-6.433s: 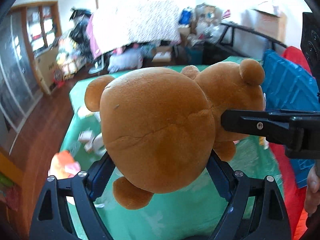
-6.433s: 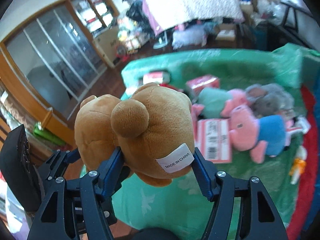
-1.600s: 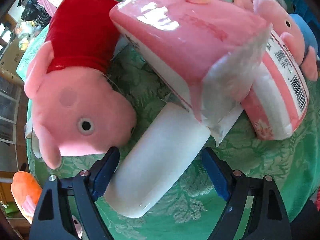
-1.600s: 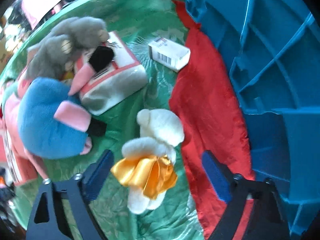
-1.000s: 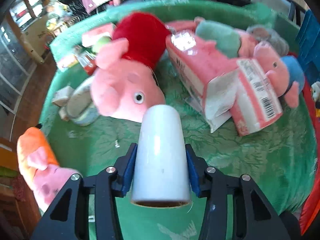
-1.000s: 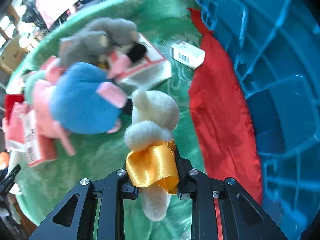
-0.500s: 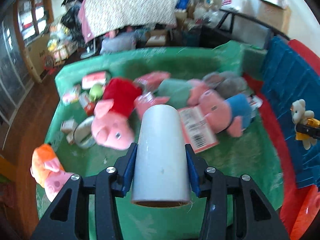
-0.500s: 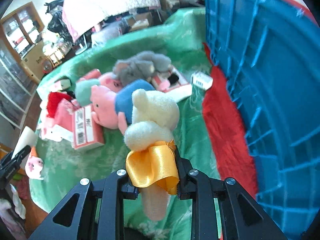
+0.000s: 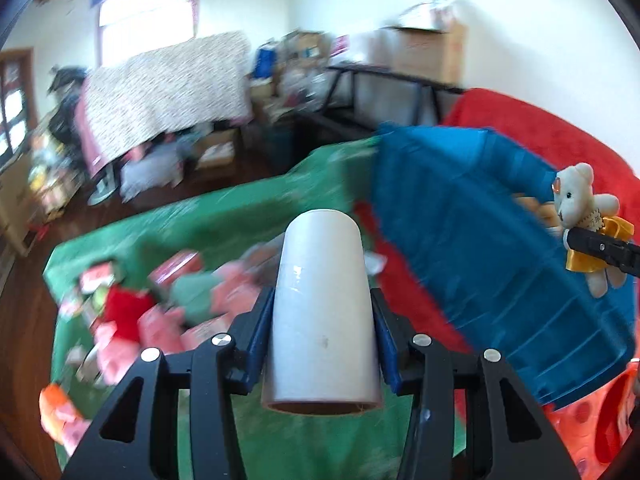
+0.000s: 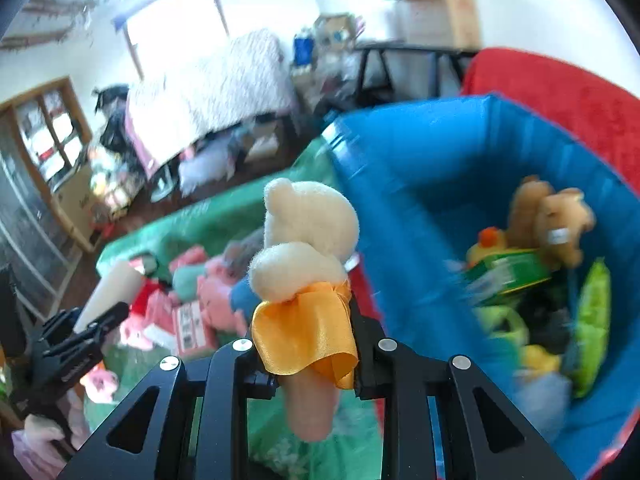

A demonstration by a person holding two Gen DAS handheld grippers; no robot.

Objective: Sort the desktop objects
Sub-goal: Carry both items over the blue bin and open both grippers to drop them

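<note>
My left gripper (image 9: 322, 312) is shut on a white roll (image 9: 322, 312) and holds it high above the green table (image 9: 208, 216). My right gripper (image 10: 308, 320) is shut on a small cream teddy bear with a yellow ribbon (image 10: 306, 248), raised beside the blue crate (image 10: 408, 184). The same bear (image 9: 580, 208) shows at the right of the left wrist view, by the crate's rim (image 9: 460, 208). The left gripper and roll (image 10: 108, 292) show at the left of the right wrist view.
The blue crate holds a brown teddy bear (image 10: 556, 212), a green box (image 10: 508, 272) and other toys. Pink plush pigs (image 9: 120, 320) and pink packets (image 9: 176, 268) lie on the green cloth. An orange basket (image 9: 592, 432) stands at lower right. Red cloth (image 9: 540, 128) lies behind the crate.
Both grippers have risen and tilted up. The table has dropped lower in view, and the right gripper has carried the bear toward the blue crate, whose inside now shows.
</note>
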